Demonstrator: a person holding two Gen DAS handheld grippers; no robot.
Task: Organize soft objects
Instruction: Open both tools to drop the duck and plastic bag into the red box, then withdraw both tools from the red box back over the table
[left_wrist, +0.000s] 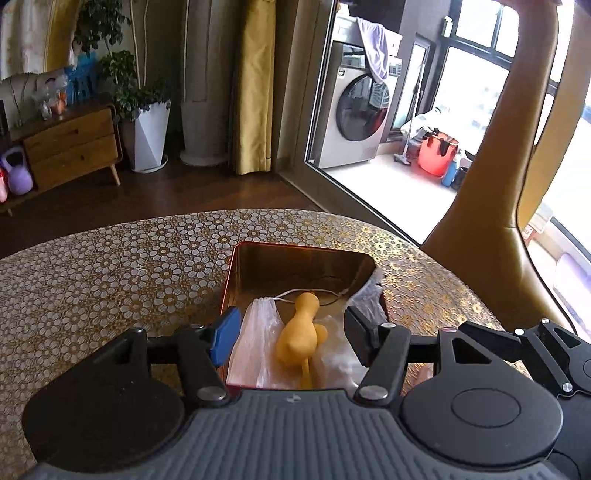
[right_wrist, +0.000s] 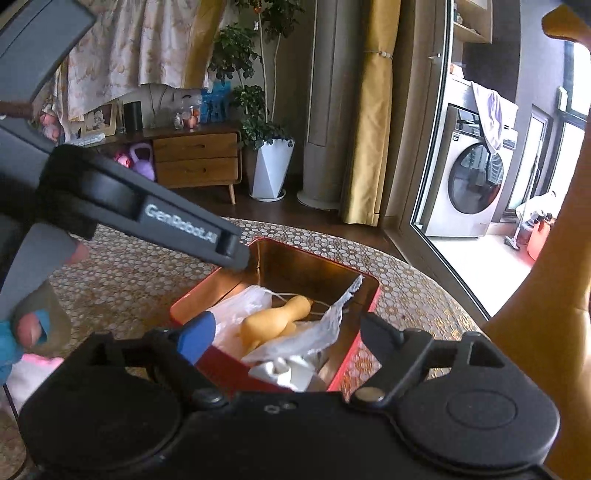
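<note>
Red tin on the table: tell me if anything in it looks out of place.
A clear plastic bag sticks up over the right rim of the red tin instead of lying inside. The yellow soft toy and white cord lie within.

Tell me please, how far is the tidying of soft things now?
Done: the yellow toy and plastic bags lie inside the red tin. In hand: nothing; the left gripper and right gripper are both open above it. Left: no other loose soft items show on the table.

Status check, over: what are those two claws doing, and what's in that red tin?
Left gripper open, empty. Right gripper open, empty. Yellow soft toy and clear plastic bags lie in red tin. Nothing in the way.
</note>
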